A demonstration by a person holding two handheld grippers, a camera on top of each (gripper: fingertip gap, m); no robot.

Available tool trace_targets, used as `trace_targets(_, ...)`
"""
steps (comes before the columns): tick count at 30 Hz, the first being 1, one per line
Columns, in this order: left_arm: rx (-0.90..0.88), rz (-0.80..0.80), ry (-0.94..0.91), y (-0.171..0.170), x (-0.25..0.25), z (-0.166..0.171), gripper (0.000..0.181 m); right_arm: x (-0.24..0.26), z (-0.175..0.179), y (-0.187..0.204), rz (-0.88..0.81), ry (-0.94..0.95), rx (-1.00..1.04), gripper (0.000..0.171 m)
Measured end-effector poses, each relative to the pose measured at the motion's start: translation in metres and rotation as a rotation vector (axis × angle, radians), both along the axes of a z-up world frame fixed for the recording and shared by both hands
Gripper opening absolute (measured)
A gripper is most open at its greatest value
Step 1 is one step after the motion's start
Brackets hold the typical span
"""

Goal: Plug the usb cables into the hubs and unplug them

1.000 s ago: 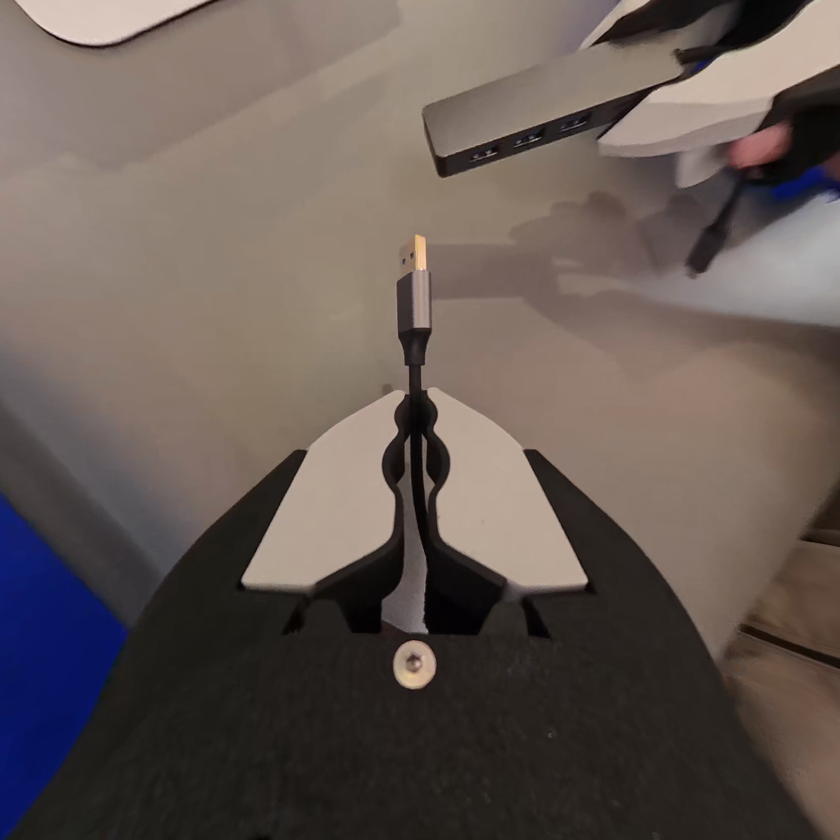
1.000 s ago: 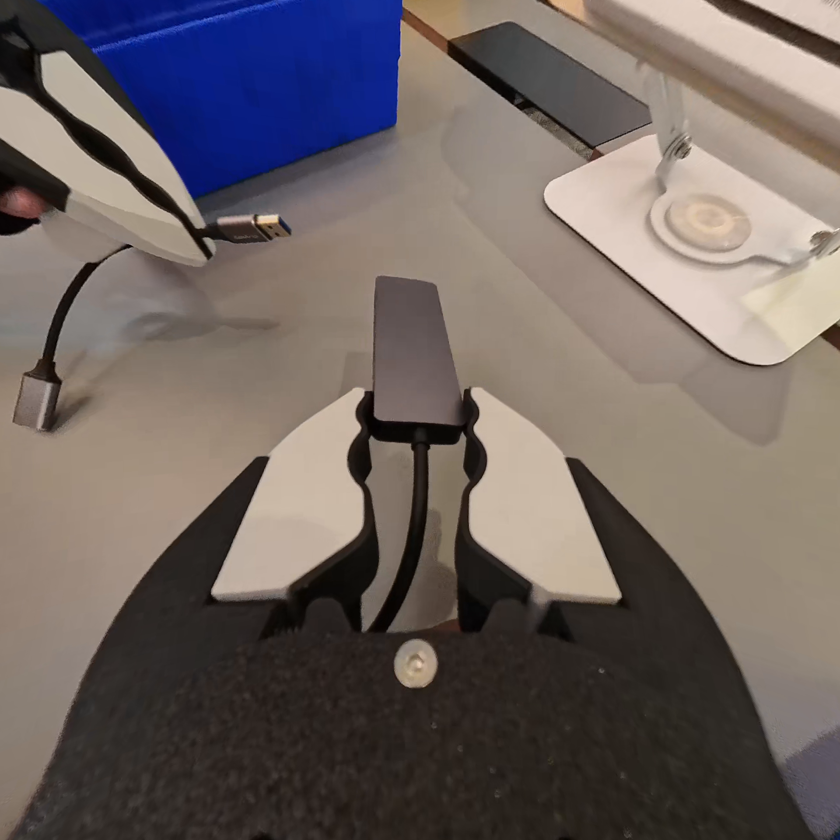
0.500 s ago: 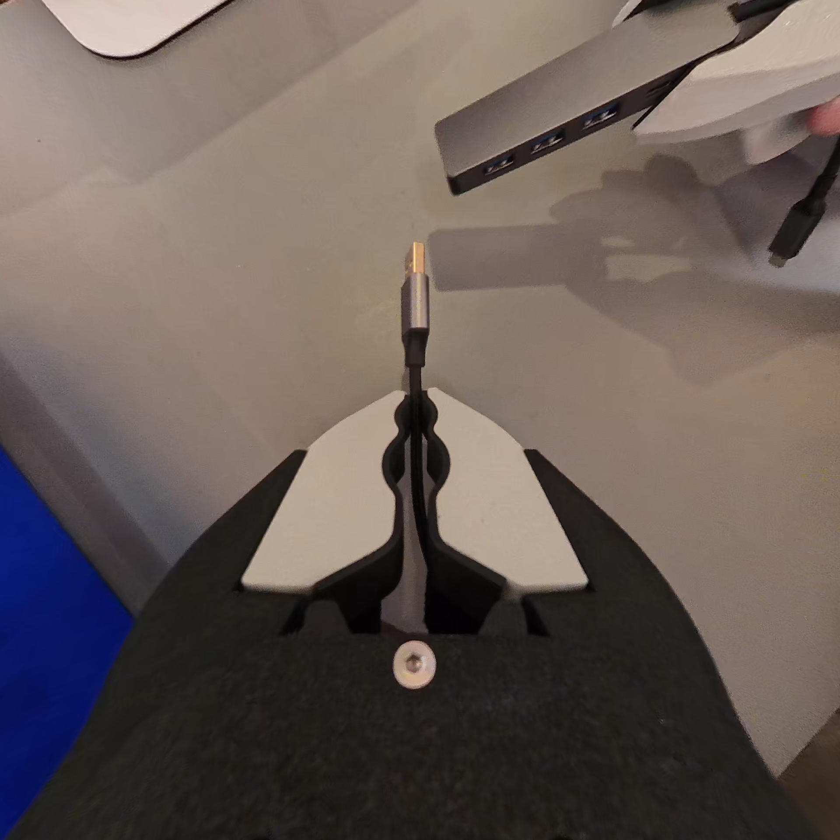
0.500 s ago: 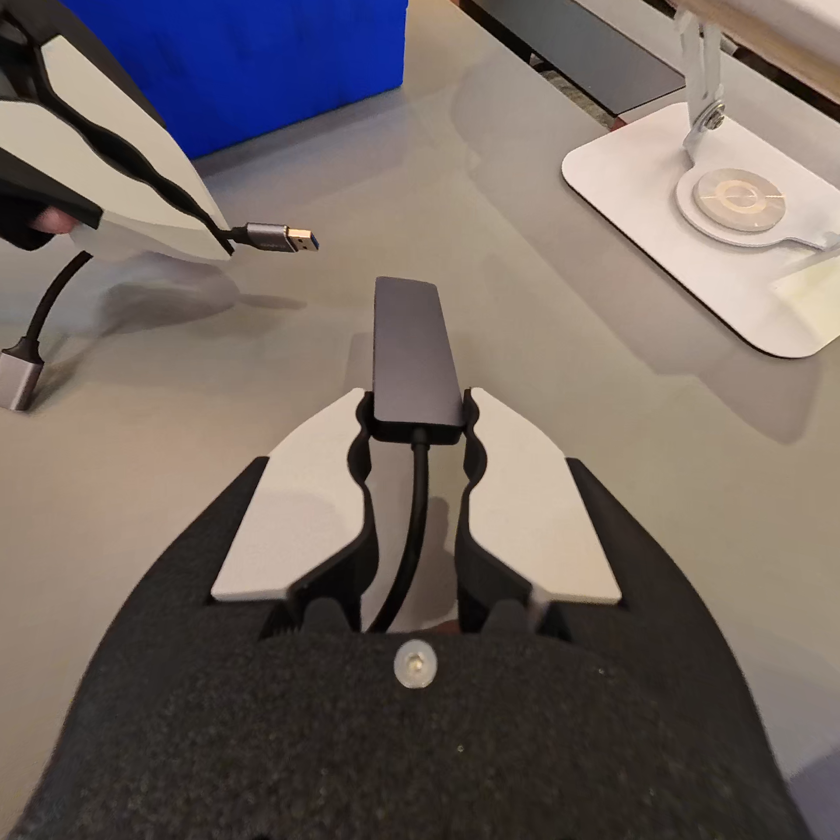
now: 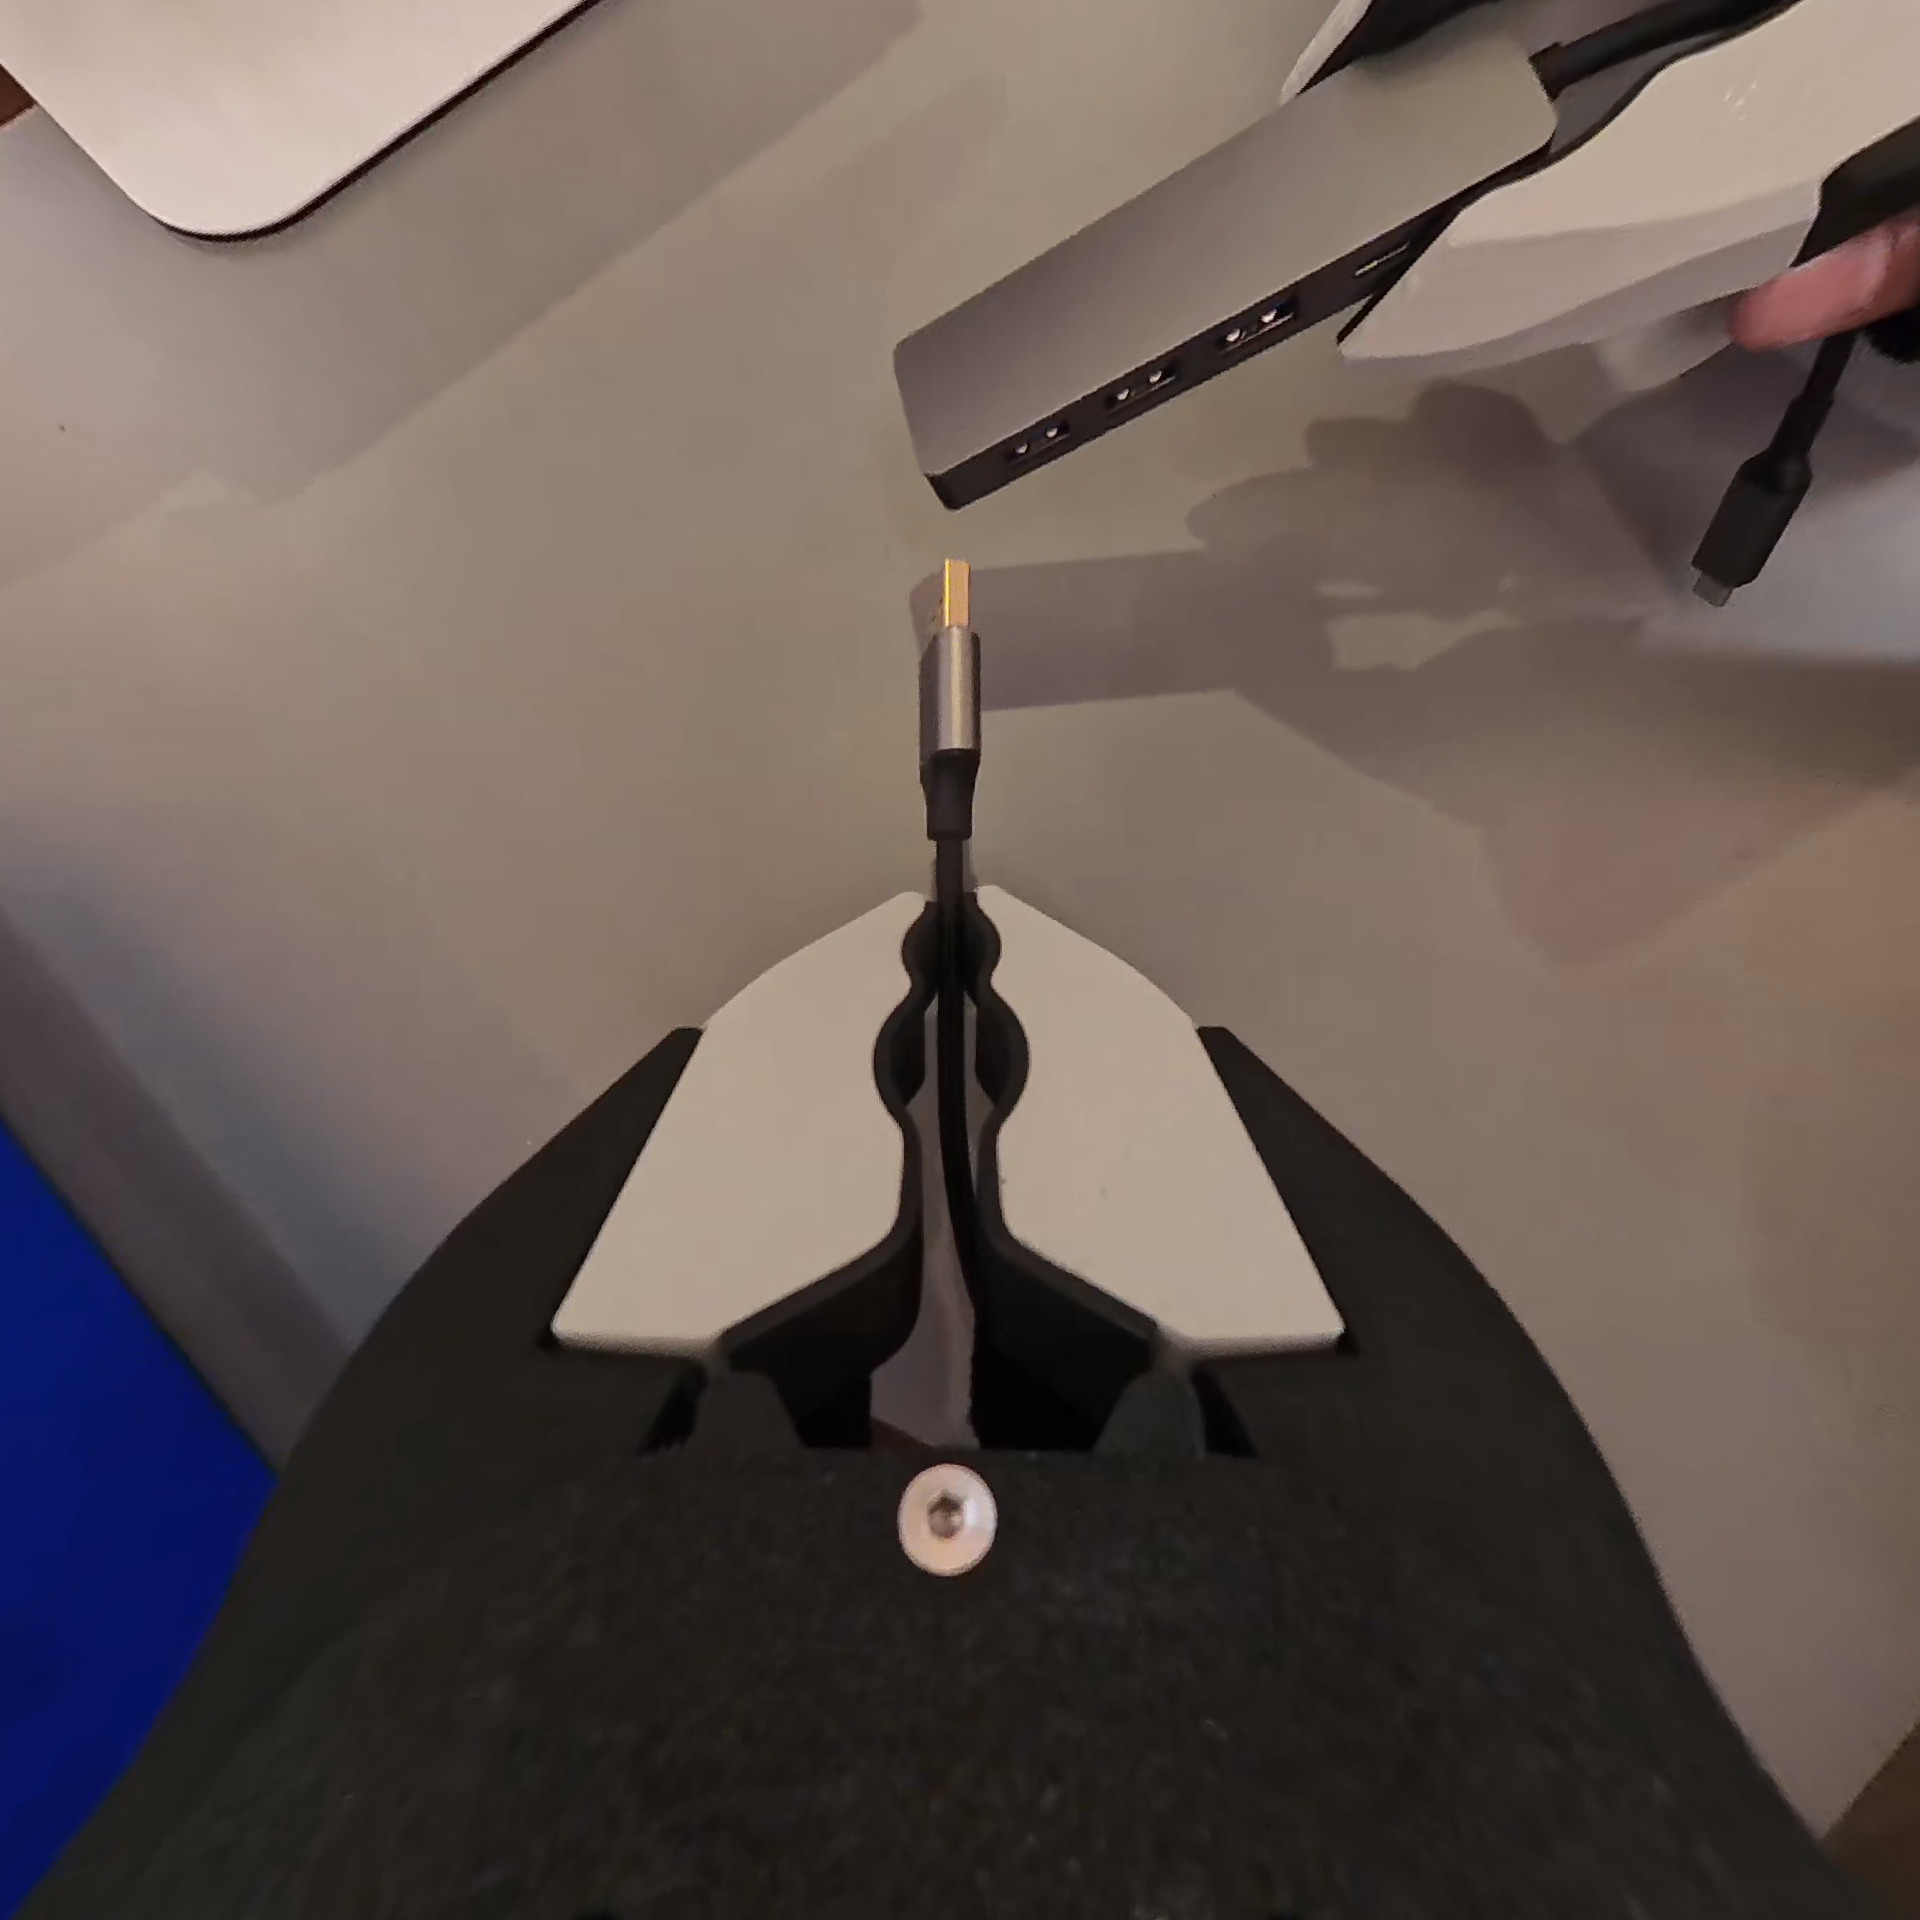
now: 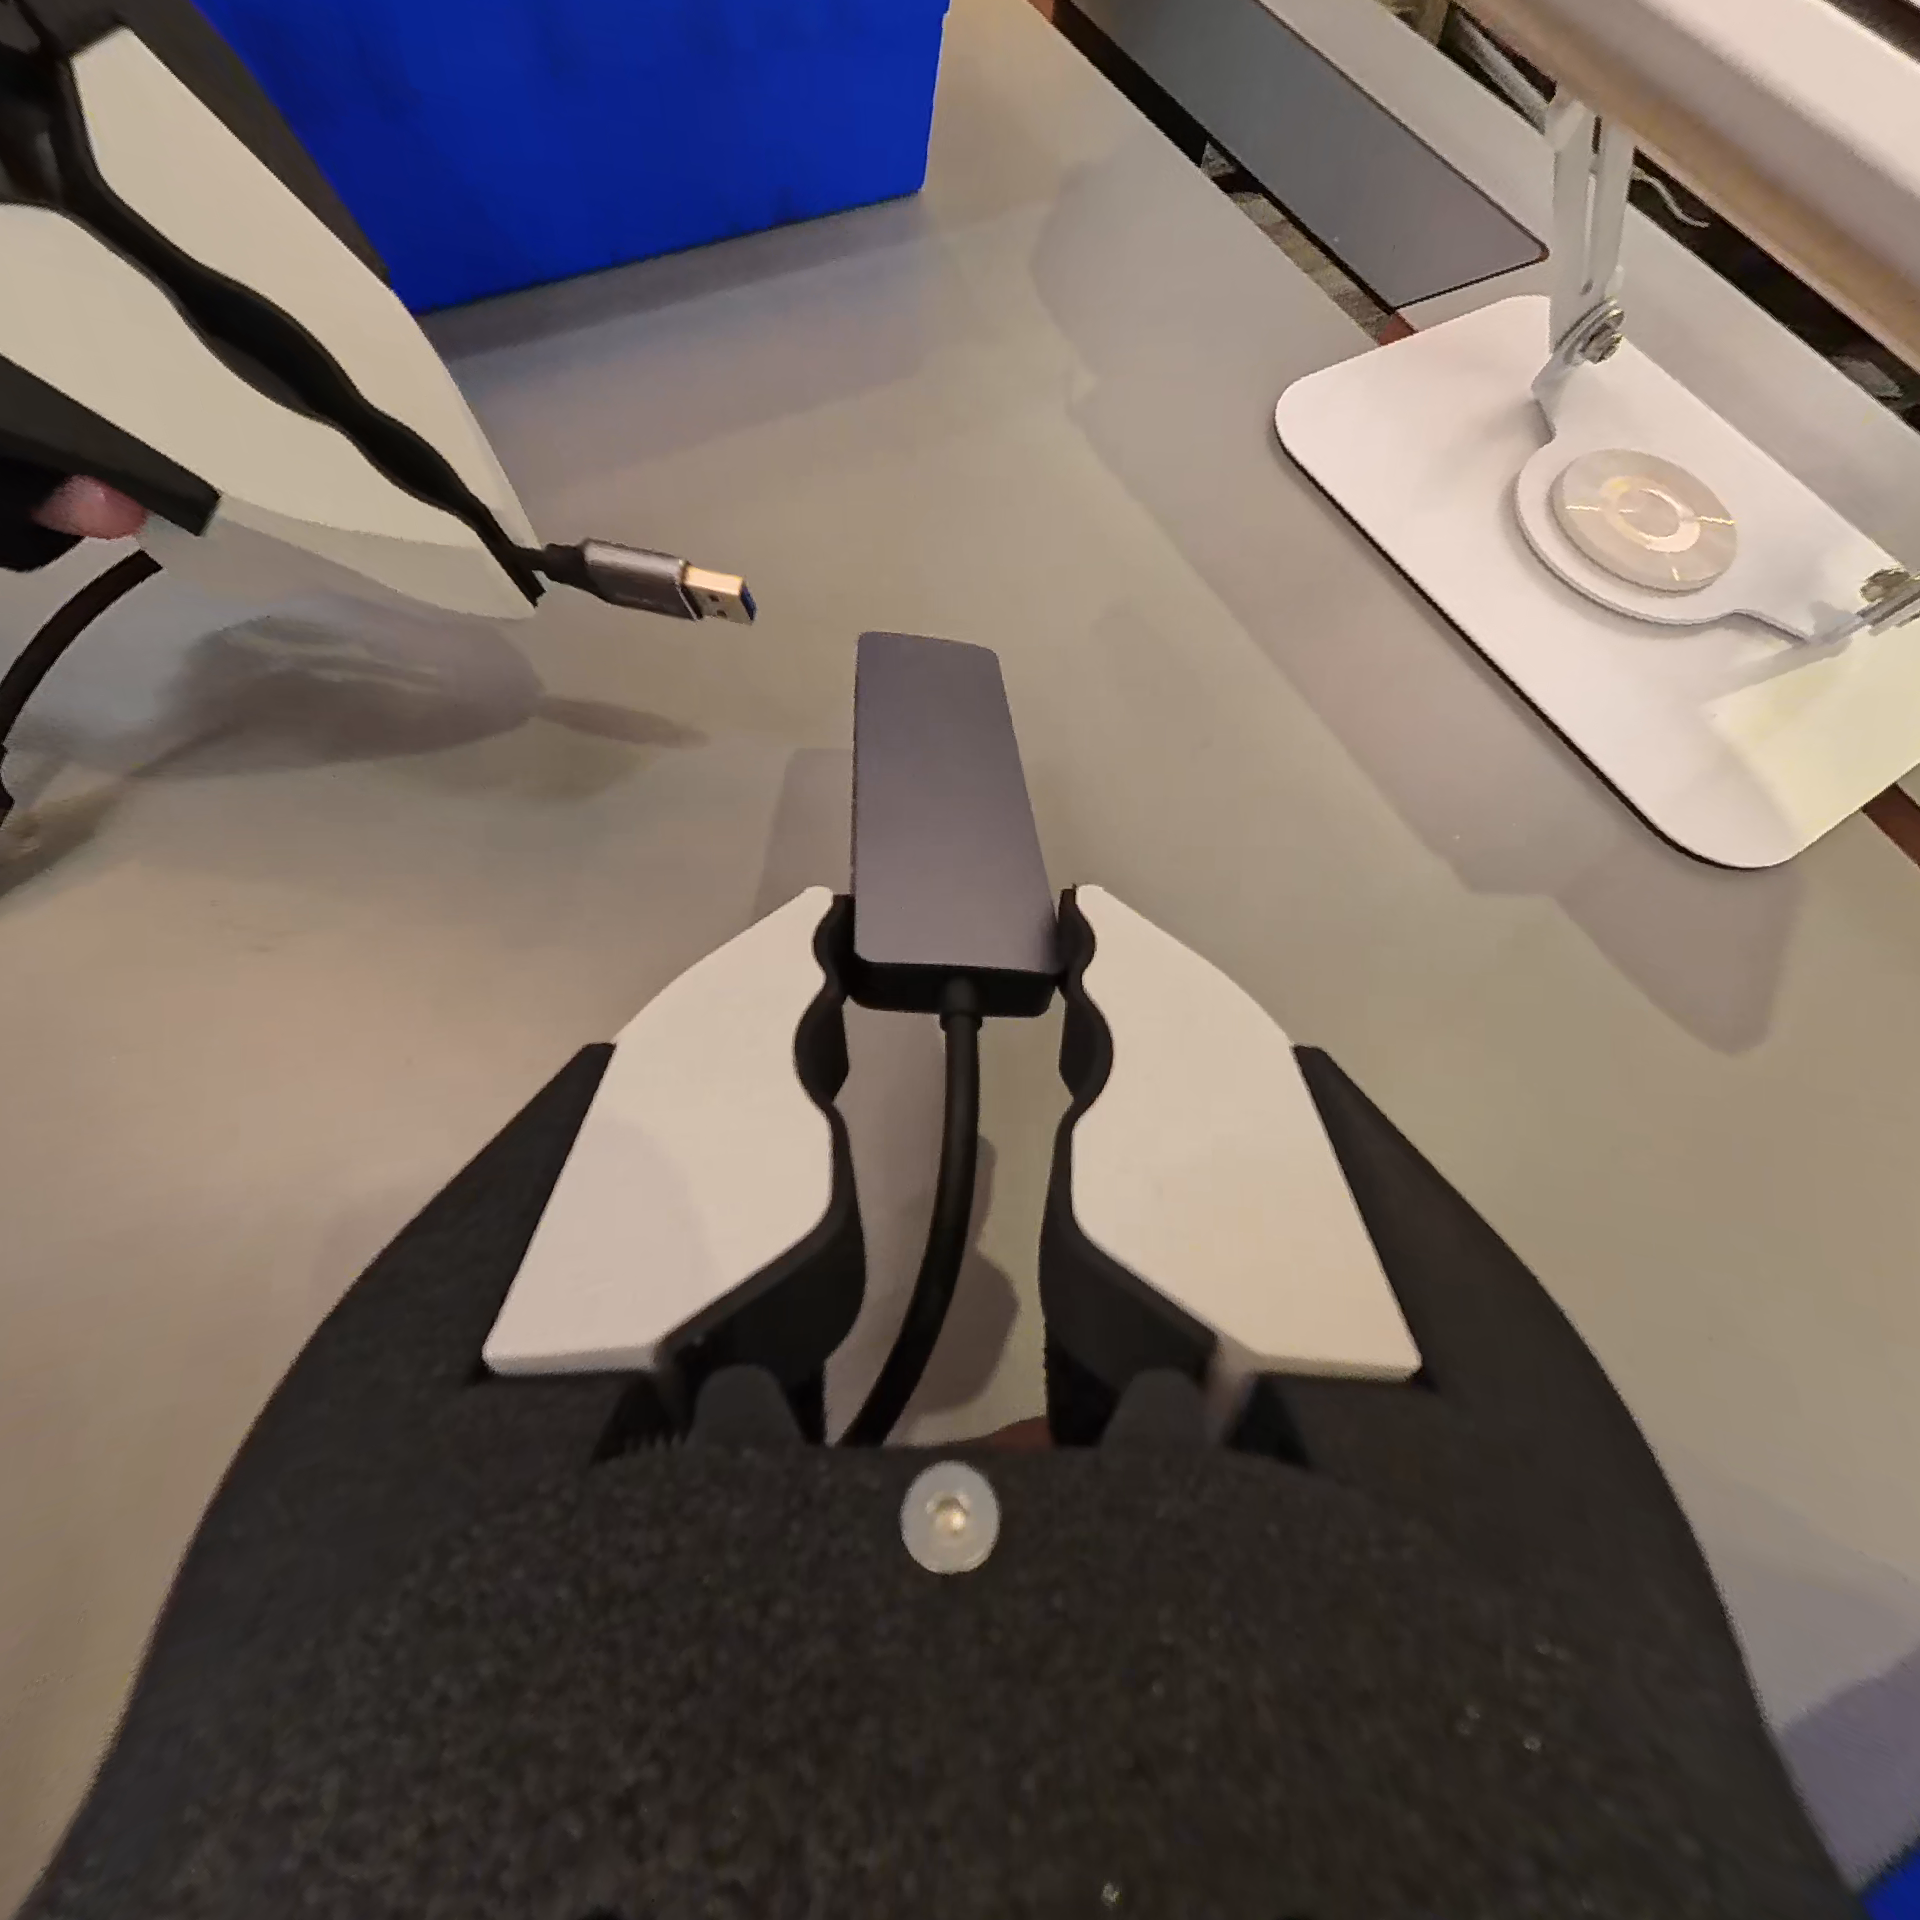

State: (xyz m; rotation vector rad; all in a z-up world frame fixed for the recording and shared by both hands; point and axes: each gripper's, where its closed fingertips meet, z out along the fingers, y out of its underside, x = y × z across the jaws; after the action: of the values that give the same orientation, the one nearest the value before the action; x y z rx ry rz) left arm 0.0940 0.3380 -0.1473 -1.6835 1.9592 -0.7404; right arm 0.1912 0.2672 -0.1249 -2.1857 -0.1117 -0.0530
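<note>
My left gripper point(image 5: 951, 899) is shut on a black USB cable, just behind its grey plug point(image 5: 949, 681) with a gold tip that points forward. My right gripper point(image 6: 954, 894) is shut on the near end of a grey USB hub point(image 6: 940, 790) and holds it above the table. In the left wrist view the hub point(image 5: 1195, 281) hangs up and to the right of the plug, its row of ports point(image 5: 1143, 387) facing the plug, a short gap apart. In the right wrist view the plug point(image 6: 665, 587) sits left of the hub's far end. The hub's own lead ends in a dangling black plug point(image 5: 1745, 525).
A grey table point(image 6: 1039, 436) lies under both grippers. A white stand base point(image 6: 1621, 582) with a metal arm is at the right, and it also shows in the left wrist view point(image 5: 249, 104). A blue bin point(image 6: 582, 135) stands at the far left. A dark flat slab point(image 6: 1340, 197) lies beyond.
The plug and the hub have come closer together. In the right wrist view the left gripper with the plug has moved right toward the hub's far end. Both grips are unchanged.
</note>
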Motion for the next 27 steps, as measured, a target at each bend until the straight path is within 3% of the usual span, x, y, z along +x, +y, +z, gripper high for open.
trace_targets(27,0.041,-0.007,0.029,0.004,-0.005,-0.012,0.004,0.002,-0.004,0.001,-0.007,-0.009,-0.007,0.037)
